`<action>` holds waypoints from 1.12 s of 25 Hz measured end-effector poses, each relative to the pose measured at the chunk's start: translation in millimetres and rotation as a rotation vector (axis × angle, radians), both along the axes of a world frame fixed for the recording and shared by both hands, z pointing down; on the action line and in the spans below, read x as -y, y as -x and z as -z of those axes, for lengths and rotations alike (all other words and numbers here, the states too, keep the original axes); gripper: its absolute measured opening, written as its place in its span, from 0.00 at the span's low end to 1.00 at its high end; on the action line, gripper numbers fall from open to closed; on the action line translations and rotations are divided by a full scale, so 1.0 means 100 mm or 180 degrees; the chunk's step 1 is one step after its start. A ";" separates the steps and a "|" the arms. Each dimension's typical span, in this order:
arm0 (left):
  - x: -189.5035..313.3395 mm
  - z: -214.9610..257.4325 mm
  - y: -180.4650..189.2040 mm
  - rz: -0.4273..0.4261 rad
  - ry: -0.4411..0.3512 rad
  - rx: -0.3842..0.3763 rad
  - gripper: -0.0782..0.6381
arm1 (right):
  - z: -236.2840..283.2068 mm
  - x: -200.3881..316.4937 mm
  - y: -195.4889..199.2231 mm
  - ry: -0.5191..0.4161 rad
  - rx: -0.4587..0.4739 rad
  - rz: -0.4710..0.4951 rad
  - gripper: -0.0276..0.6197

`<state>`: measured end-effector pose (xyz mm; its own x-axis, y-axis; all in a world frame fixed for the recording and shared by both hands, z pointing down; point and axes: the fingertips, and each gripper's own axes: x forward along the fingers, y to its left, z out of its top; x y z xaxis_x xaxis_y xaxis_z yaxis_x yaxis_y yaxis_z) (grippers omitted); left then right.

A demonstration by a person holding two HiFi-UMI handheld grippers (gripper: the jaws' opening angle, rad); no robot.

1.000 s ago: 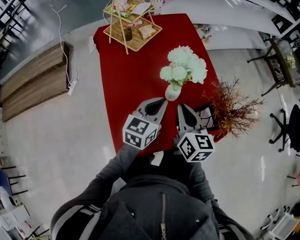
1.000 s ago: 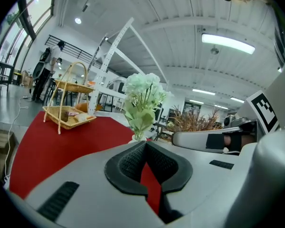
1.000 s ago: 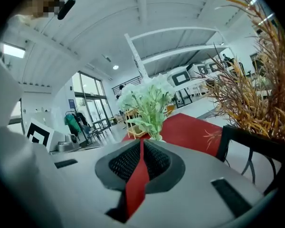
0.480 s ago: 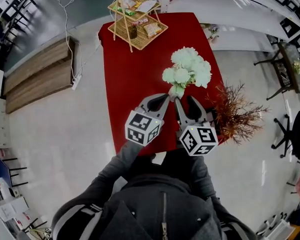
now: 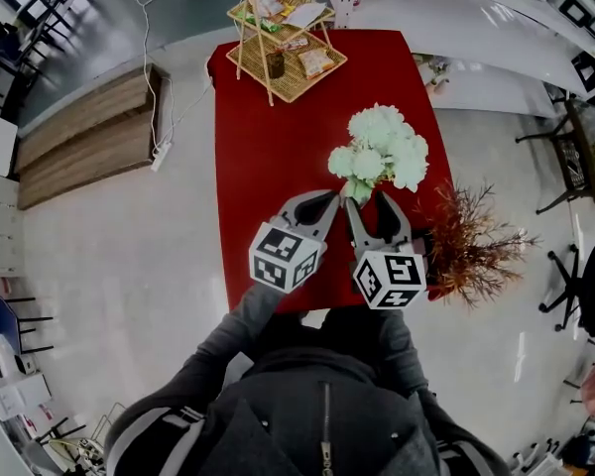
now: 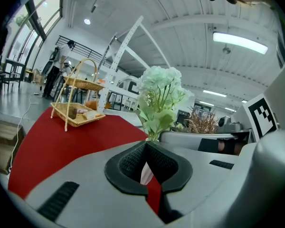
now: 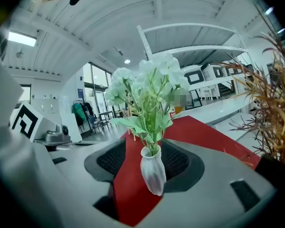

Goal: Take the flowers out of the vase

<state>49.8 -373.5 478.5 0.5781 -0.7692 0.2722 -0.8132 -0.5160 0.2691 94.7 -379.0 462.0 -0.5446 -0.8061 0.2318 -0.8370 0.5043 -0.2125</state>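
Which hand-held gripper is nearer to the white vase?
Right. The vase stands inside the right hand-held gripper, whose jaws have just been opening; the left hand-held gripper sits just short of it.

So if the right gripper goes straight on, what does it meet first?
Most likely the vase: it shows right between the right gripper's open jaws, which have just been opening; depth is unclear.
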 end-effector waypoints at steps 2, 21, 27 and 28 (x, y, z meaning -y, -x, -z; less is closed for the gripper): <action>0.03 -0.01 0.01 0.0032 0.0008 -0.0002 0.12 | -0.03 0.04 0.00 0.0019 -0.0005 0.0025 0.34; 0.21 -0.13 0.06 0.0223 0.0094 0.0008 0.12 | -0.09 0.33 0.05 0.0108 0.0037 0.0290 0.34; 0.20 -0.11 0.07 0.0223 0.0089 0.0010 0.12 | -0.07 0.36 -0.02 0.0046 -0.0040 0.0176 0.26; 0.20 -0.11 0.07 0.0224 0.0088 0.0011 0.12 | -0.07 0.36 -0.03 0.0035 -0.0057 0.0155 0.24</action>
<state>42.5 -393.2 489.4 0.5218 -0.8001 0.2959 -0.8483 -0.4498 0.2795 97.7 -415.1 468.9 -0.5788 -0.7760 0.2506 -0.8152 0.5423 -0.2034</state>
